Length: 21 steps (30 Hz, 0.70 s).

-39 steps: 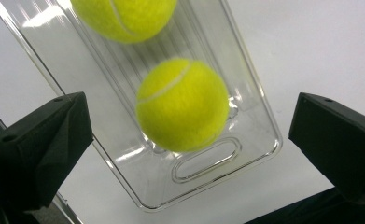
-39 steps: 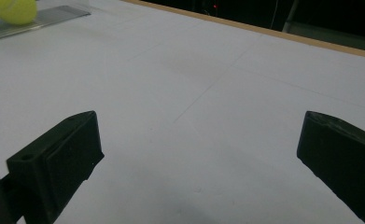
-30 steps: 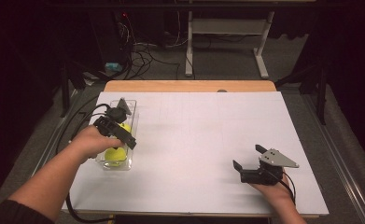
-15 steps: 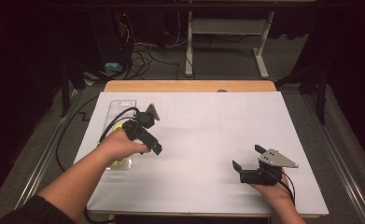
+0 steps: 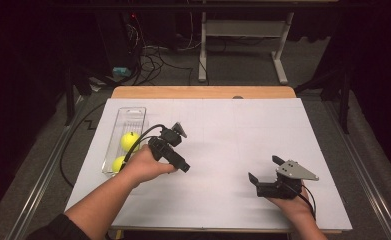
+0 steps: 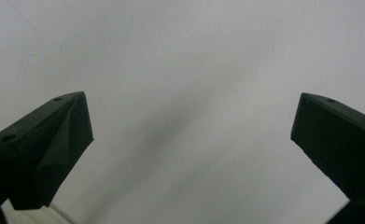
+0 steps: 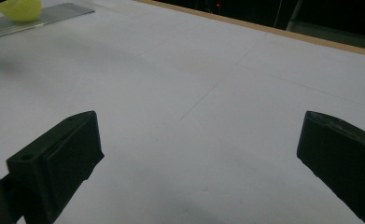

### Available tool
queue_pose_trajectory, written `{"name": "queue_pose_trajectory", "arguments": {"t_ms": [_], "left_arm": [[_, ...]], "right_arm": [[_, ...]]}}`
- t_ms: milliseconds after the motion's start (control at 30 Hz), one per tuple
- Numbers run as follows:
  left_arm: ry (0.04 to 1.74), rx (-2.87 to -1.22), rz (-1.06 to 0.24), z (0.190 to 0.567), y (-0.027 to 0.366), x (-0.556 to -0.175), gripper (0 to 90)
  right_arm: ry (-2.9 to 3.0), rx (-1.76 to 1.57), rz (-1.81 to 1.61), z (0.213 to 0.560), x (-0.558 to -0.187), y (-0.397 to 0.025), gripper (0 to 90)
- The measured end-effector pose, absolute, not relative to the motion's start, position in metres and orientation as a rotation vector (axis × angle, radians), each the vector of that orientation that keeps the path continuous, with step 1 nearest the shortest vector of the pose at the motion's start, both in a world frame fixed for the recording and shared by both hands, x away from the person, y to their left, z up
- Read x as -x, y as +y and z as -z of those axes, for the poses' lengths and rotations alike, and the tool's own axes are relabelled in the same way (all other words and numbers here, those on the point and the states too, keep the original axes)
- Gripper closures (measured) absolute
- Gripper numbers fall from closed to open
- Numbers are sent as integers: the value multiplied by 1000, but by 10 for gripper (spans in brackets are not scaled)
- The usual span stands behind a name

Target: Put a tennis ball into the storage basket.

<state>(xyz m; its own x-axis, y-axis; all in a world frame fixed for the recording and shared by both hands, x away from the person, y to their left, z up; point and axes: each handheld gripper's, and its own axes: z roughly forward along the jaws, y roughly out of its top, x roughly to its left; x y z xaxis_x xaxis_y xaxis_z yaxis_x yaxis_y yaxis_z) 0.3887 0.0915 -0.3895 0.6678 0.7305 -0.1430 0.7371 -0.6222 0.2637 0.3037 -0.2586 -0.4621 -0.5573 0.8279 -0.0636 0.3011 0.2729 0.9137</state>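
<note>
Two yellow-green balls are being seen in the high view, lying in a clear tray (image 5: pixel 133 112) near the left edge of the white tabletop (image 5: pixel 233 135). The farther ball (image 5: pixel 129 140) is round, bright and matt, with its upper side lit; the nearer ball (image 5: pixel 118 163) is being partly covered by the person's left hand (image 5: pixel 148 167), so that a rounded yellow patch of it is showing beside the wrist. The tray is long and narrow, with transparent walls and a ribbed bottom, and its far half is being left bare. The left gripper (image 5: pixel 180 150) is being held just to the right of the tray, above the white surface, with its black cable looping back over the tray toward the table's left edge. In the left gripper view its two black jaws are being held wide apart, and plain white tabletop is being seen between them. The right gripper (image 5: pixel 265 172) is being held well apart from the tray, near the front right part of the tabletop, with its grey three-cornered plate on top and the right hand (image 5: pixel 293 202) behind it. In the right gripper view its jaws are likewise standing wide apart with nothing between them, and one yellow ball (image 7: pixel 17 8) is being shown far off at the upper left corner, sitting in the tray.
</note>
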Motion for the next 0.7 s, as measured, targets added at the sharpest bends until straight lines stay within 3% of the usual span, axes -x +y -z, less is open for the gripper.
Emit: {"name": "queue_pose_trajectory", "arguments": {"t_ms": [367, 700], "left_arm": [[1113, -2331, -36, 419, 97, -366, 4], [1031, -2096, -180, 438, 113, -346, 6]], "right_arm": [[2010, -1015, -1257, 463, -303, -258, 0], [2019, -1004, -1260, 464, -303, -256, 0]]}}
